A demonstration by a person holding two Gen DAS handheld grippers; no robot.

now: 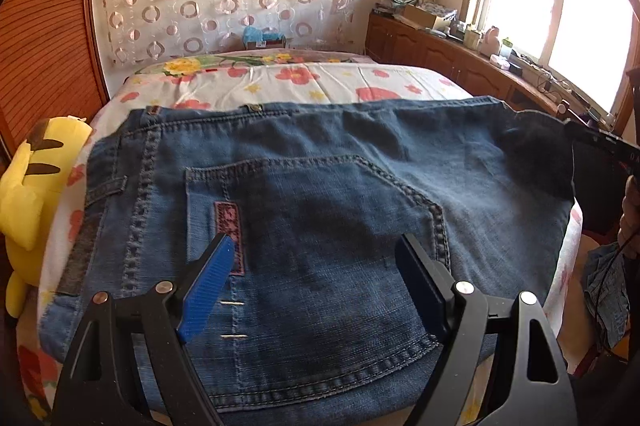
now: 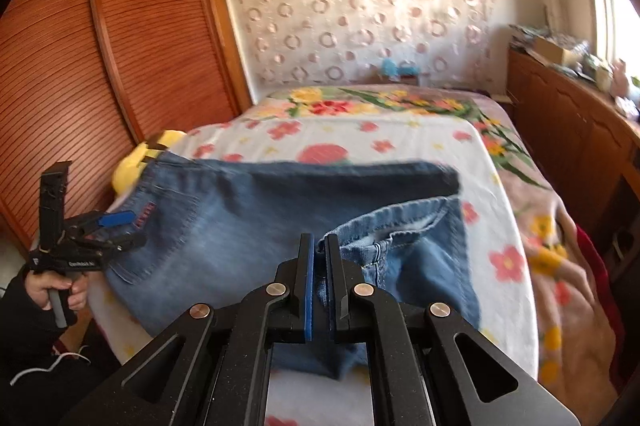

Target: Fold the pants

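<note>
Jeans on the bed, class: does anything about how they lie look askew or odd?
Yes. The jeans lie flat across the flowered bed, but one part is lifted and bunched, pinched in the shut right tongs, showing the paler inside. The left tongs are open over the back pocket. A yellow plush toy is wedged at the bed's edge.

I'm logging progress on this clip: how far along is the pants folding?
Done: the jeans lie spread on the floral bed, back pocket up. In hand: the right gripper is shut on a leg end lifted over the jeans, while the left gripper hovers open. Left: laying that fold down and folding further.
</note>
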